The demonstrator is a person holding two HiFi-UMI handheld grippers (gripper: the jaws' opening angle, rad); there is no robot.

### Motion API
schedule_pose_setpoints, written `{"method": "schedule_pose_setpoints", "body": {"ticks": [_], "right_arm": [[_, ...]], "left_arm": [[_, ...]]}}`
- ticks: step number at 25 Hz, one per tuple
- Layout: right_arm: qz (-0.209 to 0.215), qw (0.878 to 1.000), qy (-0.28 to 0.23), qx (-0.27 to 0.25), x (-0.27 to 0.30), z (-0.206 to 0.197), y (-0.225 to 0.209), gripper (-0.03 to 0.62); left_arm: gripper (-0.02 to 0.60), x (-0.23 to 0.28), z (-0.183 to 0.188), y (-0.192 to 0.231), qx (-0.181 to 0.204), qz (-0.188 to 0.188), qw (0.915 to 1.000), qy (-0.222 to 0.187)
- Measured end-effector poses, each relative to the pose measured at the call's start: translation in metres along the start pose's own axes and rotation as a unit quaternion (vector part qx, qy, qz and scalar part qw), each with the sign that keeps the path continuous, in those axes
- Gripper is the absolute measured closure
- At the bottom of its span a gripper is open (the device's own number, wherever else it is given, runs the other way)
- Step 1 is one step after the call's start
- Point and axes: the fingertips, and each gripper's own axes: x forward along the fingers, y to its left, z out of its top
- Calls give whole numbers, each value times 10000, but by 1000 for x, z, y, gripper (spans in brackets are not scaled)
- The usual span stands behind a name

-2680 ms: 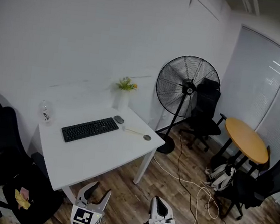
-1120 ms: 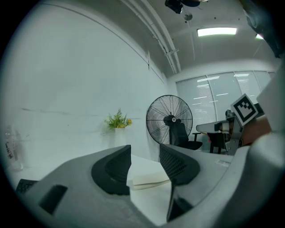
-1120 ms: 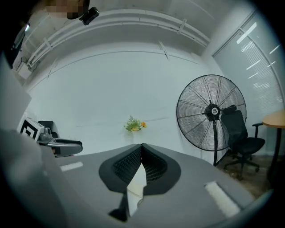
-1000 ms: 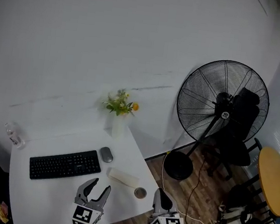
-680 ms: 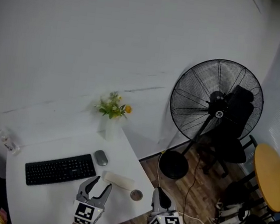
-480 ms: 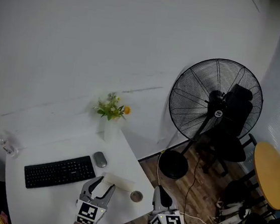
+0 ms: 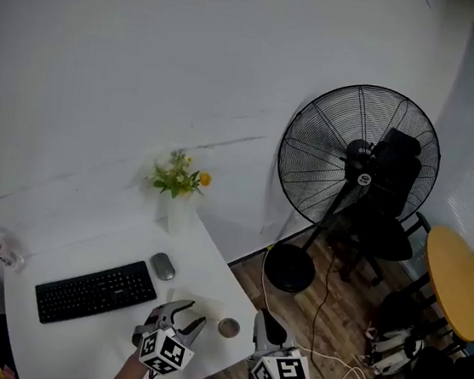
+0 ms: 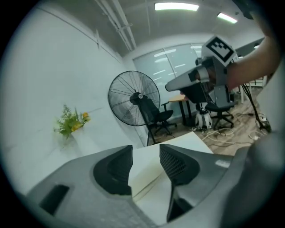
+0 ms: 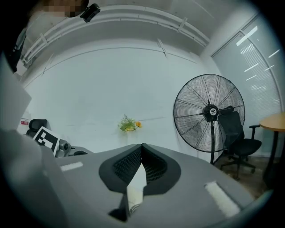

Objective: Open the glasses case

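Observation:
The cream glasses case lies shut on the white table, with a seam line along its near side. My left gripper is open, and its two jaws stand on either side of the case's end. In the head view the left gripper covers most of the case, near the table's front right corner. My right gripper is shut on nothing and hangs just off the table's right edge, over the floor. In its own view the right gripper has its jaws closed tip to tip.
A black keyboard, a grey mouse and a vase of flowers are on the table. A small round object lies beside the case. To the right stand a large fan, office chairs, a round wooden table and floor cables.
My left gripper has moved forward and down onto the case and now straddles it with its jaws open. The right gripper stays shut by the table's edge. The head view has shifted slightly.

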Motion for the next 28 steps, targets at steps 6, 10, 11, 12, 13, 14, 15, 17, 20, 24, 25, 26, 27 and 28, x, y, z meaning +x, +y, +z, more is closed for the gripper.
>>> {"method": "schedule_pose_setpoints", "body": {"ticks": [6, 10, 11, 12, 13, 14, 15, 17, 20, 24, 25, 26, 27, 28], "right_arm": [[17, 10000, 91, 3, 1, -5, -2, 585], [38, 9998, 173, 23, 2, -11, -3, 585], [39, 9998, 195, 25, 2, -13, -3, 585], [39, 9998, 216, 25, 2, -14, -4, 585], [40, 9997, 232, 26, 2, -15, -5, 585], [43, 9997, 245, 30, 3, -16, -5, 585], [49, 9997, 257, 33, 4, -17, -5, 585], [62, 9996, 281, 35, 6, -18, -4, 585], [85, 9995, 302, 37, 7, -19, -5, 585], [122, 9993, 352, 23, 8, -20, -5, 585], [127, 9993, 364, 23, 8, -20, -6, 585], [131, 9992, 373, 25, 8, -21, -6, 585], [135, 9992, 380, 27, 8, -21, -6, 585], [139, 9992, 386, 27, 8, -22, -5, 585]], "left_arm": [[390, 39, -22, -16, 1203, -472, 9889, 733], [399, 61, -41, -31, 2089, -868, 9658, 1265], [399, 67, -45, -36, 2271, -950, 9595, 1368], [400, 72, -50, -39, 2429, -1009, 9538, 1453], [401, 76, -53, -42, 2577, -1043, 9485, 1520], [403, 80, -57, -44, 2718, -1067, 9434, 1572], [410, 83, -59, -46, 2850, -1104, 9383, 1615], [413, 87, -64, -52, 3076, -1215, 9283, 1701], [413, 91, -74, -61, 3288, -1289, 9172, 1842], [417, 96, -83, -64, 3347, -1249, 9124, 1997], [422, 97, -85, -63, 3364, -1233, 9113, 2028], [428, 98, -86, -62, 3383, -1220, 9102, 2055], [431, 99, -88, -61, 3400, -1208, 9091, 2082], [436, 99, -89, -59, 3407, -1197, 9083, 2110]]}}
